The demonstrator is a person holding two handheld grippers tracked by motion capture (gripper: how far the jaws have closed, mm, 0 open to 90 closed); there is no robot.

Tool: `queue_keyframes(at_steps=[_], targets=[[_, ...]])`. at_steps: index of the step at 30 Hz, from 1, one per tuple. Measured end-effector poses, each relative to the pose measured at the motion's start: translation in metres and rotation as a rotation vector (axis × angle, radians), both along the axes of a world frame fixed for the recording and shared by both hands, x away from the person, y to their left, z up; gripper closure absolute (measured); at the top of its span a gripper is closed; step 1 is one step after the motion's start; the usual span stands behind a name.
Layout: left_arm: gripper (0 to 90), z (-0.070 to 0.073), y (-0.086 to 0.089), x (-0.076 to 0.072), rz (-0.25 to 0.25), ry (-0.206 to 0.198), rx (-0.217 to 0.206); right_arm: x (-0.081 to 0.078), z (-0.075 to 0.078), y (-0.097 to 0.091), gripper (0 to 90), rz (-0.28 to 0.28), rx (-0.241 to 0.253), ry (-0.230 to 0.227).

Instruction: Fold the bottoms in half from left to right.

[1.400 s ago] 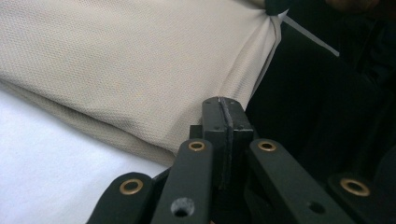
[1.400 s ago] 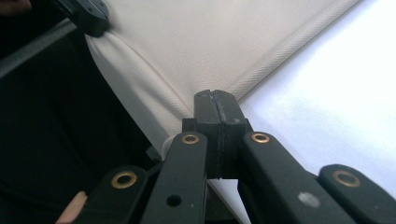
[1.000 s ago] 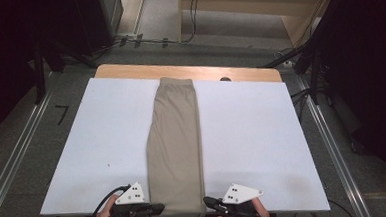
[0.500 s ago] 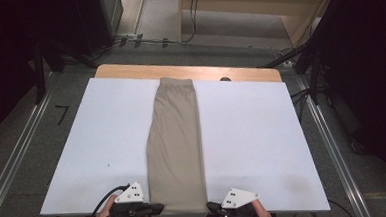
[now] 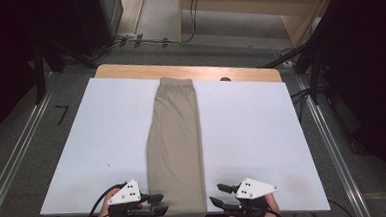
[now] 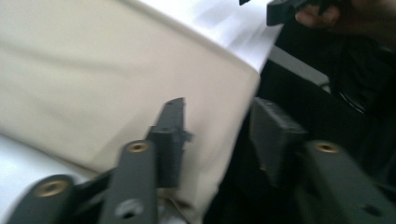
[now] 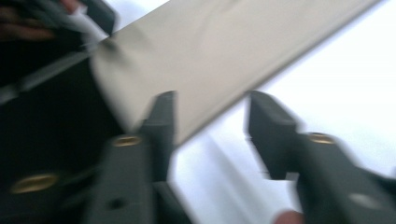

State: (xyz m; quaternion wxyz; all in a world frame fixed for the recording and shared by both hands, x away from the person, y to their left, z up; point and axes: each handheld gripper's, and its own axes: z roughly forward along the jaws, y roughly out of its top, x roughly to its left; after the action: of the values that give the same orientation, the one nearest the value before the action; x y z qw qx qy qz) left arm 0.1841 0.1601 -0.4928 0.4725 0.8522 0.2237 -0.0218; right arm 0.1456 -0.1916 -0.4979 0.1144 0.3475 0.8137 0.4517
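Lying lengthwise, waistband far: trousers (image 5: 175, 144) | left gripper (image 5: 158, 204), right gripper (image 5: 220, 194): fingers released

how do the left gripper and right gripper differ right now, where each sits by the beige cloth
The left gripper sits at the beige cloth's near left corner, reaching the fabric edge. The right gripper sits off the cloth's near right corner, over the white board, apart from it. Both have jaws just opened, gripping nothing, each pointing inward at the cloth.

Both hand-held grippers (image 5: 159, 210) (image 5: 219, 197) just opening, empty.
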Motion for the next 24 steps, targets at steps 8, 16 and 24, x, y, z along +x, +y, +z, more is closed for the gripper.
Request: queue_keyframes(at_steps=[8, 16, 24], targets=[[27.4, 0.010, 0.003, 0.024, 0.040, -0.014, -0.084, 0.018, 0.019, -0.024, 16.9, -0.086, 0.072, -0.044], [0.0, 0.030, 0.004, 0.063, 0.128, -0.059, -0.093, 0.048, 0.027, -0.034, 0.6, -0.088, 0.075, -0.049], [0.0, 0.040, 0.003, 0.115, 0.125, -0.038, -0.158, 0.079, 0.033, -0.033, 0.0, -0.086, 0.100, -0.055]])
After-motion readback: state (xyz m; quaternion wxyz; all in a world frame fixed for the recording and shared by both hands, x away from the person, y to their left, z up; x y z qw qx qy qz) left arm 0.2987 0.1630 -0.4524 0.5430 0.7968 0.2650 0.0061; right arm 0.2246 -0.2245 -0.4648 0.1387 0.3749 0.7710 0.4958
